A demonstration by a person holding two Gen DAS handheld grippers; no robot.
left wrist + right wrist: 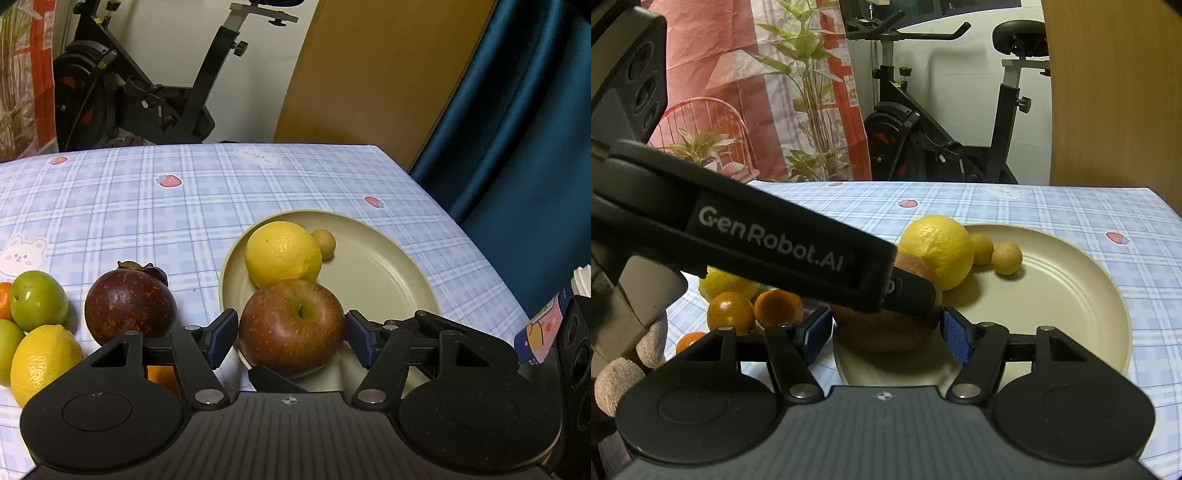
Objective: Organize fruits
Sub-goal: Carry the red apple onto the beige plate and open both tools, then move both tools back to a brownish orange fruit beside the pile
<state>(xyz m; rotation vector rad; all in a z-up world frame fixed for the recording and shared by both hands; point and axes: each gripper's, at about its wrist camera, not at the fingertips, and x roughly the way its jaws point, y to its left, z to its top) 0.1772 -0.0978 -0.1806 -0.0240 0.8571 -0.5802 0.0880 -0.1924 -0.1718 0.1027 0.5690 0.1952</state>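
Observation:
A red apple [291,325] sits on the near rim of a cream plate [388,266], between the blue pads of my left gripper [291,334]. The pads stand beside the apple with small gaps, so the gripper is open around it. On the plate lie a large lemon [282,254] and a small tan fruit [324,243]. My right gripper [886,334] is open and empty, low at the plate's near edge [1071,295]. The left gripper's body [768,243] crosses in front of it and hides most of the apple [886,332].
On the checked cloth left of the plate lie a dark mangosteen [129,301], a green fruit [37,299], a lemon [44,358] and oranges [731,312]. A printed carton [543,332] stands at the right. An exercise bike [942,129] stands beyond the table's far edge.

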